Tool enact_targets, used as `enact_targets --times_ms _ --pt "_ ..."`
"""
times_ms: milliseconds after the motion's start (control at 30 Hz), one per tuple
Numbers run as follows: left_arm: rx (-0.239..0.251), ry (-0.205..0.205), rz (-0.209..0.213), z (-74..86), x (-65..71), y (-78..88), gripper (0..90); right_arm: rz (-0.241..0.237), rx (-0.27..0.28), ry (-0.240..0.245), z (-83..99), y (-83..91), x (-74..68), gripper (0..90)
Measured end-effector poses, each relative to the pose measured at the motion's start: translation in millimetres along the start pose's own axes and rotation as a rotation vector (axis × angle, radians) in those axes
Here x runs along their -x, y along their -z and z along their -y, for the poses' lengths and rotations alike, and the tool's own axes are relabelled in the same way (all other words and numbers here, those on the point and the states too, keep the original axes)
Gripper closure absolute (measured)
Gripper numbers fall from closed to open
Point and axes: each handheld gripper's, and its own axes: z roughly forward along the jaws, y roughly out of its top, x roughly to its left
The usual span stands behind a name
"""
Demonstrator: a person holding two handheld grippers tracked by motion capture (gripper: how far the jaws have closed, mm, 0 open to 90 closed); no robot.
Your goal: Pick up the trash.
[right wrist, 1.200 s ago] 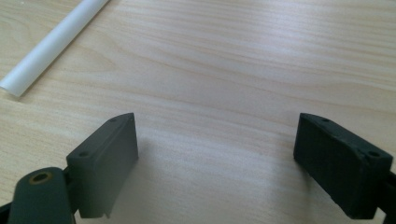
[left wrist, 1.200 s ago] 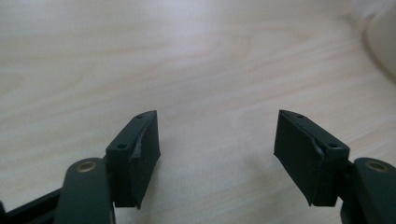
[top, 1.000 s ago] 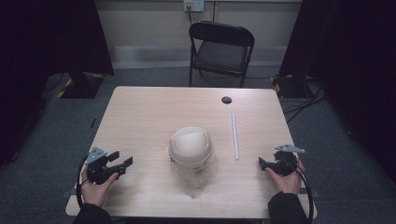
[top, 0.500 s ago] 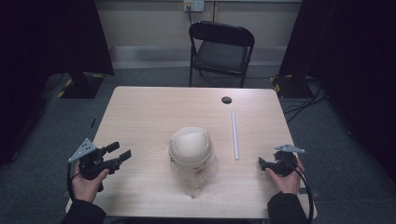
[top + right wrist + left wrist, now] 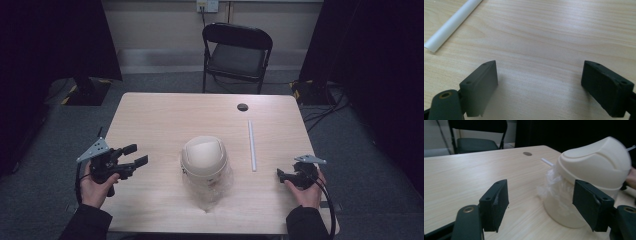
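From where I stand, the small cream bin [image 5: 204,159] sits upright near the middle of the bench [image 5: 165,115], its domed swing lid on and a clear plastic liner [image 5: 554,192] bunched out below the lid's rim. The left gripper [image 5: 135,156] is lifted off the bench and aimed at the bin, jaws spread wide with nothing between them. The right gripper [image 5: 281,174] rests low near the bench's right edge, also open and empty, with the white tube [image 5: 252,145] lying between it and the bin.

My guess is that the step is a 1st reach for the bin. To do it well, I would bring the left gripper in level, squarely at the hard lid rim and not at the loose liner, which would slip. The bin looks light, so closing slowly and steadying it from the other side with the right gripper should keep it from skidding or tipping.
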Motion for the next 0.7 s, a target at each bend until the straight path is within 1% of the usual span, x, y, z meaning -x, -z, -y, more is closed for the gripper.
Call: enact_targets --times_ms 33,100,167,300,333,367,433,467,500,567,600,667,700 --pt "0.000 -0.005 0.017 -4.5 2.9 -2.5 29.2 0.000 0.000 0.000 0.0 0.0 0.0 12.8" --pt "0.002 -0.011 0.018 -6.5 4.4 -4.0 29.2 0.000 0.000 0.000 0.0 0.0 0.0 12.8" --pt "0.007 -0.006 0.037 -10.3 7.0 -8.5 29.2 0.000 0.000 0.000 0.0 0.0 0.0 12.8" --pt "0.014 -0.020 0.079 -19.5 15.7 -19.6 29.1 0.001 0.000 -0.001 0.0 0.0 -0.1 12.8" --pt "0.011 -0.029 0.082 -21.5 17.9 -21.5 29.1 0.001 0.000 0.000 0.0 0.0 -0.1 12.8" --pt "0.011 -0.029 0.082 -21.5 17.9 -21.5 29.0 0.001 0.000 0.000 0.0 0.0 -0.1 12.8" --pt "0.011 -0.036 0.108 -25.0 24.2 -28.1 29.0 0.002 0.000 -0.001 0.1 0.1 -0.2 12.8" --pt "0.011 -0.036 0.108 -25.0 24.2 -28.1 28.9 0.002 0.000 -0.001 0.1 0.1 -0.2 12.8" --pt "0.006 -0.049 0.114 -26.1 26.9 -30.7 28.9 0.002 0.000 -0.001 0.1 0.1 -0.2 12.8" --pt "0.002 -0.056 0.127 -26.9 31.6 -34.5 28.7 0.002 0.000 -0.001 0.1 0.1 -0.2 12.8" --pt "0.005 -0.054 0.130 -26.8 34.5 -36.4 28.6 0.002 0.000 -0.001 0.1 0.1 -0.2 12.8" --pt "-0.001 -0.065 0.140 -26.4 40.1 -39.8 28.0 0.002 0.000 -0.001 0.1 0.1 -0.2 12.8" --pt "-0.010 -0.075 0.152 -25.9 46.2 -44.0 27.7 0.002 0.000 -0.001 0.1 0.1 -0.2 12.8"
